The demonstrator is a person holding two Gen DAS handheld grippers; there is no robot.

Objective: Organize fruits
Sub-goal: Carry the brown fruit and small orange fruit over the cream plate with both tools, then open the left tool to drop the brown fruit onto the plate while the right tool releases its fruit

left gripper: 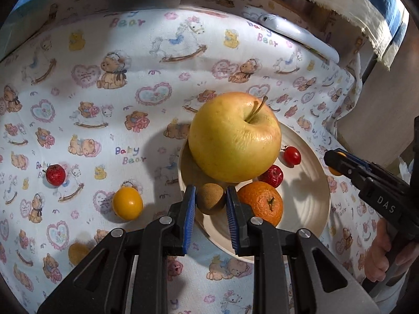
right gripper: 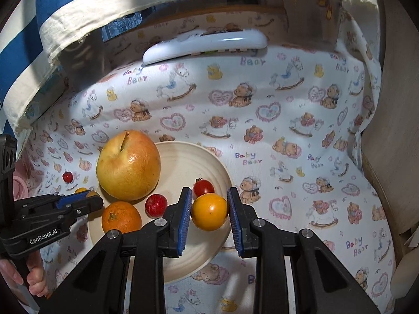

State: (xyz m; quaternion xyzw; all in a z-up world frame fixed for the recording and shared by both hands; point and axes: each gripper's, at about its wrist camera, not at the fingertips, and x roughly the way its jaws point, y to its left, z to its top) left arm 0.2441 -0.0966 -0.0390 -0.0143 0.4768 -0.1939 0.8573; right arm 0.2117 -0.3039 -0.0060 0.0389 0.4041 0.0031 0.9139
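A cream plate holds a big yellow apple, an orange, a red fruit and a cherry tomato. My left gripper is shut on a small brown fruit above the plate's near rim. My right gripper is shut on a yellow-orange fruit above the plate. On the cloth left of the plate lie a yellow fruit and a small red fruit.
The table wears a bear-print cloth. A white remote lies at the far edge. A striped cloth hangs behind. A wooden panel borders the right side.
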